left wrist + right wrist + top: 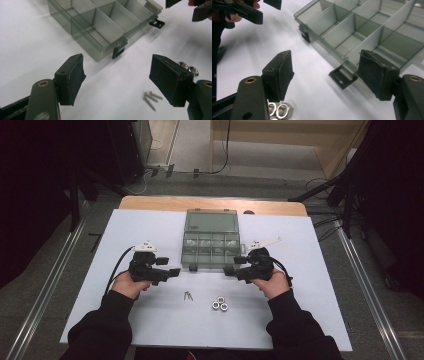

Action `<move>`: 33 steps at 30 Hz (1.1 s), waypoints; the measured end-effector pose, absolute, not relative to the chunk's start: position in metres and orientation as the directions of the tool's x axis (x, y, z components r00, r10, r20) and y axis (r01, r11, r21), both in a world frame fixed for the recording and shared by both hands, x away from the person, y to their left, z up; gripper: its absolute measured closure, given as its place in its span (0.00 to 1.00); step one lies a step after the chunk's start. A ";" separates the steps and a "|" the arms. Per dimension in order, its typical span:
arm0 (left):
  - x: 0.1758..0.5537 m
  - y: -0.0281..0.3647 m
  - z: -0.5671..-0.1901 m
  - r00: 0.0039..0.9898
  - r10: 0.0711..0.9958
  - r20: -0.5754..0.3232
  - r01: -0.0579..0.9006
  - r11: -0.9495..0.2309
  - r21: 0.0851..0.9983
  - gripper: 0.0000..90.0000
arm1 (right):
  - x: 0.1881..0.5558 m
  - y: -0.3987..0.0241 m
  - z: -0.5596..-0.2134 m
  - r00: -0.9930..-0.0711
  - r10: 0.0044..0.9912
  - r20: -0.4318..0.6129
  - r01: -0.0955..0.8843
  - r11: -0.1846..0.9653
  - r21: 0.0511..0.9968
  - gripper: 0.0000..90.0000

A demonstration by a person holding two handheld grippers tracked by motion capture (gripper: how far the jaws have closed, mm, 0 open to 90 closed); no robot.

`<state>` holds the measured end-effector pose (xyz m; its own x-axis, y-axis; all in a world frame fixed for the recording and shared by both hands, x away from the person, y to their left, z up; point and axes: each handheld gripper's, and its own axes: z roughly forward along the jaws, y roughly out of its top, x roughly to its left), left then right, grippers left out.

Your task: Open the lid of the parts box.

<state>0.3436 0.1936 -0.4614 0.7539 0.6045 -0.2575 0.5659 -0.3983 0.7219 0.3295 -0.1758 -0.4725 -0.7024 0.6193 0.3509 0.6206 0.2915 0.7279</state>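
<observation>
Both tongs are wide open, w/ nothing between: left tongs [172,271] and right tongs [227,269] near the organiser box [210,238], above screws [188,295] & nuts [219,304].

In front of me lies a smoky grey, see-through plastic compartment box [210,249], its lid [210,221] swung fully open and lying flat beyond the tray. Thin clear walls split the tray into a row of small bins, and those I can see into look empty. Two black latches hang off its near edge: one [118,52] sits just ahead of my left jaws, the other [342,78] lies flipped down on the white tabletop between my right jaws. The box sits square to the table edge, midway between my two hands, resting flat on the white surface.
</observation>
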 end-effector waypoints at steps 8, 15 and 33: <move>0.326 0.203 -0.467 0.769 0.593 -0.240 0.545 -0.412 0.730 0.30 | 0.316 -0.170 -0.475 -0.714 0.600 0.360 0.621 0.306 0.722 0.32; 0.316 0.207 -0.469 0.774 0.586 -0.239 0.545 -0.425 0.723 0.30 | 0.309 -0.167 -0.477 -0.714 0.602 0.359 0.623 0.310 0.718 0.31; 0.300 0.224 -0.475 0.768 0.599 -0.227 0.547 -0.431 0.718 0.30 | 0.296 -0.156 -0.475 -0.733 0.583 0.350 0.611 0.340 0.714 0.30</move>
